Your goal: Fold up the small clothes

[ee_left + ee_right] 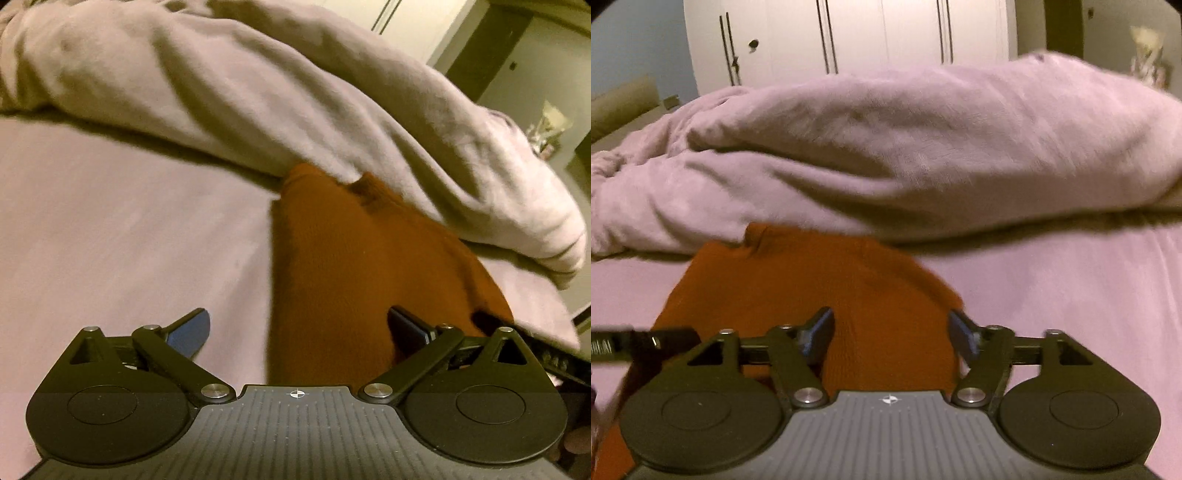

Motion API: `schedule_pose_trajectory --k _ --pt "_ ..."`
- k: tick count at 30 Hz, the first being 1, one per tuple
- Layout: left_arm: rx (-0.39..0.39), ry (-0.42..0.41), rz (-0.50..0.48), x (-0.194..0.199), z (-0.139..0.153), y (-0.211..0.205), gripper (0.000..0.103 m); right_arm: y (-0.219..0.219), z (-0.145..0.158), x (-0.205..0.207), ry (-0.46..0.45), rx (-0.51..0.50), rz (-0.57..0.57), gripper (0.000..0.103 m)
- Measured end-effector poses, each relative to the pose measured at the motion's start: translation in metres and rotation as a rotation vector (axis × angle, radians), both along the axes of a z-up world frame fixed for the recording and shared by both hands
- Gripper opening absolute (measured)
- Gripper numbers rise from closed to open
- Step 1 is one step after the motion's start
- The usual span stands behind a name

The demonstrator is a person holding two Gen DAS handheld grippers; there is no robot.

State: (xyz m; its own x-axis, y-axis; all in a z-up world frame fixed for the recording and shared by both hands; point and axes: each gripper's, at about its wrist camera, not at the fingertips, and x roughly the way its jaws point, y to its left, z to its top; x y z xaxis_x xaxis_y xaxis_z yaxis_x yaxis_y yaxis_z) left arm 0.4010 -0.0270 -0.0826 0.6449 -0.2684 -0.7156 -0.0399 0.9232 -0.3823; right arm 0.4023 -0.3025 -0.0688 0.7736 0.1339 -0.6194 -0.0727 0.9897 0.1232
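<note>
A small rust-orange garment (354, 266) lies flat on the pink bed sheet (110, 229), its far end tucked under a bunched pink blanket (258, 85). My left gripper (299, 332) is open and low over the garment's near left edge, one blue pad on the sheet and one over the cloth. My right gripper (890, 332) is open over the garment (812, 288) near its right edge, holding nothing. The other gripper's black finger (646, 341) shows at the left of the right wrist view.
The bunched pink blanket (905, 147) runs across the bed behind the garment. A white wardrobe (849, 37) stands beyond the bed. A dark door frame (480, 62) is at the right. The sheet (1071, 295) stretches to the right of the garment.
</note>
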Motion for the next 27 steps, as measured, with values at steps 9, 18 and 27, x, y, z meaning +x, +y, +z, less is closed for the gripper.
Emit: schedule_pose_trajectory --k 9,18,27 --pt "-0.155 0.077 -0.129 0.002 -0.001 0.002 0.103 -0.069 -0.025 -0.020 0.201 0.410 0.021 0.072" --pt "-0.167 0.103 -0.200 0.023 -0.008 -0.020 0.094 -0.061 -0.044 0.008 0.259 0.604 0.053 0.055" --pt "-0.165 0.076 -0.186 0.011 0.010 -0.010 0.057 -0.046 -0.024 0.001 0.196 0.528 0.077 0.030"
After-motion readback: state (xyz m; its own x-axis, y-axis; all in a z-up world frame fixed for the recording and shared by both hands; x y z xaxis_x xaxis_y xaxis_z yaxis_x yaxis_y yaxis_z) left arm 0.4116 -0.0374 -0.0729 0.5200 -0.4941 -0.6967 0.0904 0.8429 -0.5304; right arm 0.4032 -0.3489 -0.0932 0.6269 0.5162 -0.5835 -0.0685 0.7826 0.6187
